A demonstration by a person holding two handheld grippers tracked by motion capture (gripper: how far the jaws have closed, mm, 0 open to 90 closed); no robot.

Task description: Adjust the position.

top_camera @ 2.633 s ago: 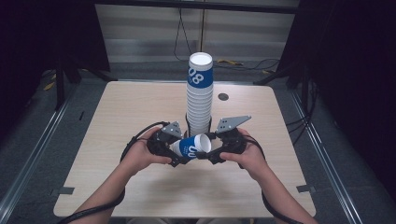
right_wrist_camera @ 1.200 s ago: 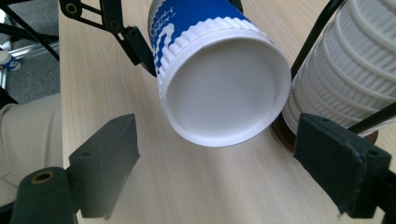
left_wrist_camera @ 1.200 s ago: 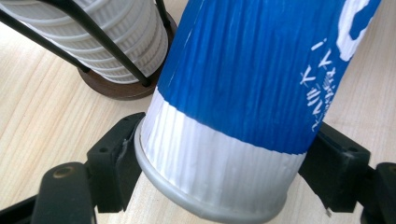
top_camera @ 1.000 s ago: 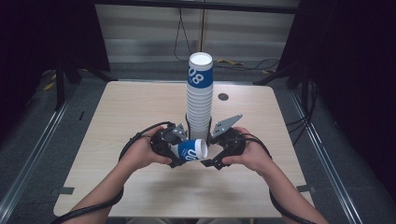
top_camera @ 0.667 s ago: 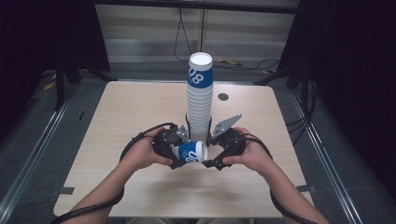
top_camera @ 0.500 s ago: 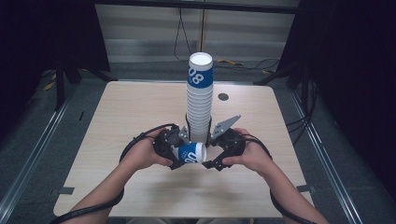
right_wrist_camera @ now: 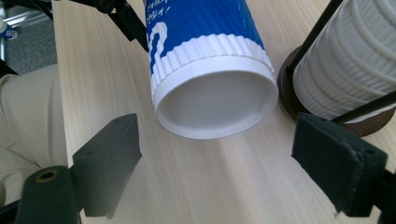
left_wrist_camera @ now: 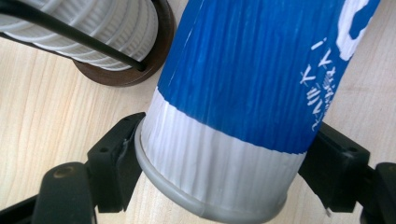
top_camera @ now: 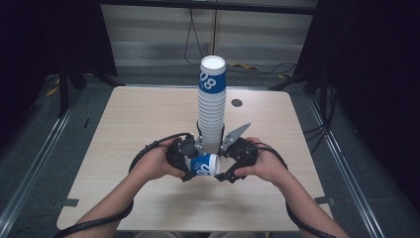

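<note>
Blue-banded paper cup [top_camera: 204,164] lies sideways near the tabletop's [top_camera: 124,129] front edge, your left claw [top_camera: 185,159] clamping its rim end, your right claw [top_camera: 222,168] wide, just closing.

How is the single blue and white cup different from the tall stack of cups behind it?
The single cup lies on its side, clamped between the left tongs' jaws near its rim end; the stack stands upright on a dark round base, touched by no tongs. The single cup is one cup; the stack is many nested together. Both share ribbed white paper and a blue printed band.
</note>
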